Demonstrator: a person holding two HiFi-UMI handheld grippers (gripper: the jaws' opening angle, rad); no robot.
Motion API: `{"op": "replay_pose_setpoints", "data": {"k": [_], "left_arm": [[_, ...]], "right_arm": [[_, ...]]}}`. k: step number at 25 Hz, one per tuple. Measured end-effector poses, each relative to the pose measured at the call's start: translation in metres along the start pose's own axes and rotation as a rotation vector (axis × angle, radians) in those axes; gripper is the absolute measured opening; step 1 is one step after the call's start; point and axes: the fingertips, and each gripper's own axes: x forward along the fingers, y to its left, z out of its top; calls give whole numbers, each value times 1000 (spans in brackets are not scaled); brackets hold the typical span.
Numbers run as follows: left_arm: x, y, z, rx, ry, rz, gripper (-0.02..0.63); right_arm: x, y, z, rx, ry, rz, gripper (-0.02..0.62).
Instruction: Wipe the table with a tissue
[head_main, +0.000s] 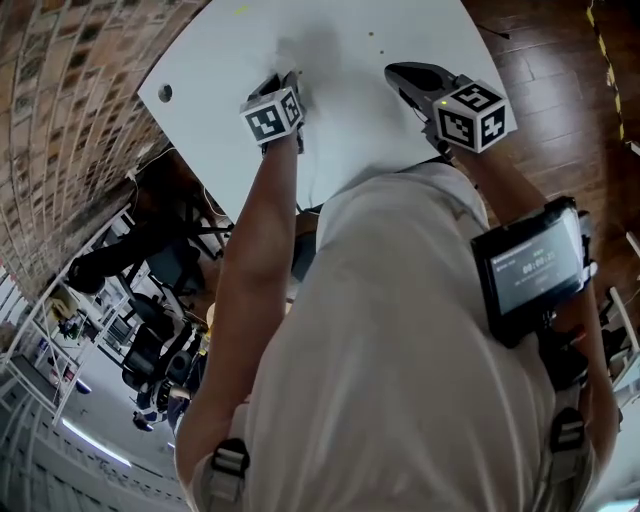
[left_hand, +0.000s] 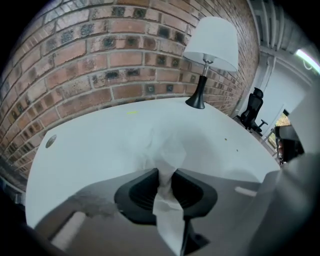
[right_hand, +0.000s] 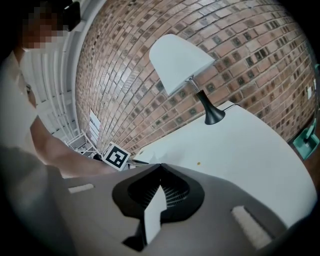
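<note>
A white tissue (left_hand: 162, 150) is pinched between the jaws of my left gripper (left_hand: 165, 171). Its crumpled front lies on the white table (left_hand: 90, 145), and a tail hangs back behind the jaws. In the head view the left gripper (head_main: 290, 85) points down at the table (head_main: 340, 150) near its middle. My right gripper (head_main: 400, 72) hovers over the table to the right of it, a little apart. In the right gripper view its jaw tips (right_hand: 161, 166) meet, with nothing clearly held. A white sliver shows behind them.
A white-shaded lamp (left_hand: 212, 47) on a black stem stands at the table's far end by the brick wall (left_hand: 100, 55); it also shows as the lamp (right_hand: 180, 57). A round hole (head_main: 165, 93) sits near the table's left edge. Office chairs (head_main: 150, 350) stand beyond it, with wooden floor (head_main: 560, 120) to the right.
</note>
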Motion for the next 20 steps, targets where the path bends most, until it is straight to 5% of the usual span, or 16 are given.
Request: {"op": "replay_pose_setpoints", "data": {"k": [5,12,20], "left_arm": [[7,-15,10,62,3,10,81],[12,-62,7,181,9,-110,77],[3,-91,-14,195,43,-256,78]], "right_arm": [[-16,-7,1,14,-18,-18,8],[-23,-9,3,18,-36,-23,8],[-23,18,-2,-12,-33,-32,8]]}}
